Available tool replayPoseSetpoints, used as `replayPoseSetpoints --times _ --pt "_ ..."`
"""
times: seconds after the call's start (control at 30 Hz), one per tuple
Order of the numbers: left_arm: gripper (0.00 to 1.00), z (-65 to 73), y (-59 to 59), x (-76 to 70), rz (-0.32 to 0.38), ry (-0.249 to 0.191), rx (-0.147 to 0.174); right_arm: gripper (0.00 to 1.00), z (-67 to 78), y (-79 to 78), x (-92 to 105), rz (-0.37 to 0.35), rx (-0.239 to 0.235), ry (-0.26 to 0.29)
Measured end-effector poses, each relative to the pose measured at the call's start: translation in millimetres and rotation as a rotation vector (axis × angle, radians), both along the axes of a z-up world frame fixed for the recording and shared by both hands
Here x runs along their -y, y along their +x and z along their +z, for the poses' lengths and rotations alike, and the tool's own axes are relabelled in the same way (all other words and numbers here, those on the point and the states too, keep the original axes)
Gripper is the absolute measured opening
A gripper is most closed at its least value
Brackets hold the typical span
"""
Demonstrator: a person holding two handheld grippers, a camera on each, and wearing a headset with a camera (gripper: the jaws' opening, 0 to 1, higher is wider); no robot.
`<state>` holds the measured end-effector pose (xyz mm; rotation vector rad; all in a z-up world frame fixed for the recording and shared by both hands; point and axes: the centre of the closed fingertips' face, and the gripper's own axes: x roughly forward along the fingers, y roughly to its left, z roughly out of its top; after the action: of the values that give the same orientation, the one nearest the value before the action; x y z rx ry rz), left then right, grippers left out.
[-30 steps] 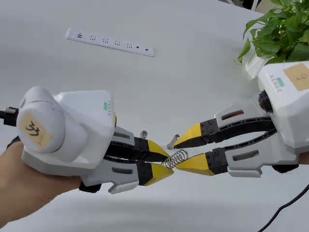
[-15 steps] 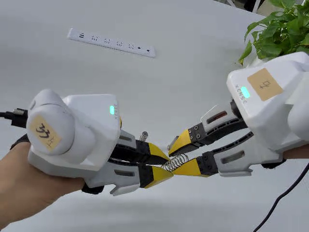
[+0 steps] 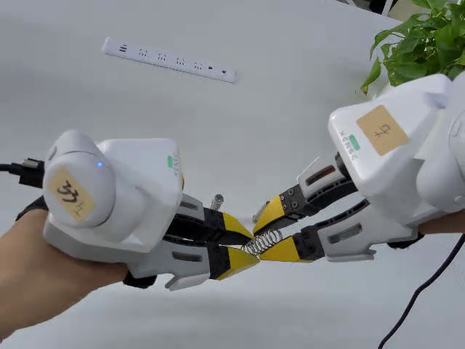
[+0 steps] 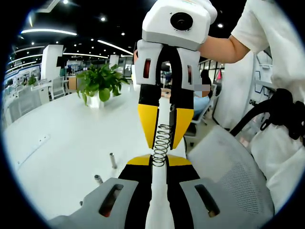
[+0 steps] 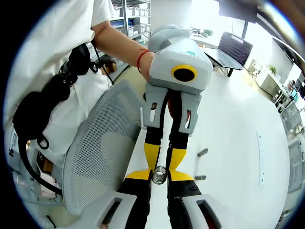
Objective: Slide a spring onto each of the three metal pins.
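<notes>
A small metal spring (image 3: 263, 242) hangs in the air between the two grippers' yellow tips. My left gripper (image 3: 245, 246), coming from the left, is shut on one end of it. My right gripper (image 3: 259, 243), coming from the right, has its jaws closed in around the other end. In the left gripper view the spring (image 4: 161, 144) runs from my own tips (image 4: 159, 161) up between the right gripper's jaws. In the right gripper view I see the spring (image 5: 158, 175) end-on. Two metal pins (image 3: 216, 201) (image 3: 258, 213) sit on the table just behind; the left one looks coiled at its top.
A white power strip (image 3: 168, 59) lies at the back of the white table (image 3: 290, 109). A potted plant (image 3: 425, 43) stands at the back right. A black cable (image 3: 421, 291) trails at the right front. A grey mesh chair (image 5: 95, 157) stands beside the table.
The right gripper has moved left and tilted up, and its jaws have narrowed onto the spring. The left gripper has stayed shut on the spring, almost in place.
</notes>
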<state>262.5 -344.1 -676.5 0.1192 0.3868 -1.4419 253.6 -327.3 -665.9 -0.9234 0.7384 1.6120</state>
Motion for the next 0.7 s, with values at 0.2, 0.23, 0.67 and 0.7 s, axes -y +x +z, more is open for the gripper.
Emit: replayPoseSetpoints --times 0.2,0.23,0.67,0.7 --pt "0.06 -1.4 -0.9 0.4 -0.001 0.001 -0.004 0.07 -1.7 0.2 1.1 0.004 0.004 0.002" --pt "0.06 -1.8 -1.0 0.1 -0.001 0.001 -0.005 0.07 -2.0 -0.3 0.7 0.004 0.005 0.002" --pt "0.06 -3.3 -0.7 -1.8 0.007 -0.003 -0.01 0.06 -2.9 -1.5 -2.9 -0.013 0.004 0.002" --pt "0.06 -3.5 -0.9 -1.9 0.006 -0.003 -0.01 0.06 -3.2 -1.4 -2.9 -0.014 0.003 0.002"
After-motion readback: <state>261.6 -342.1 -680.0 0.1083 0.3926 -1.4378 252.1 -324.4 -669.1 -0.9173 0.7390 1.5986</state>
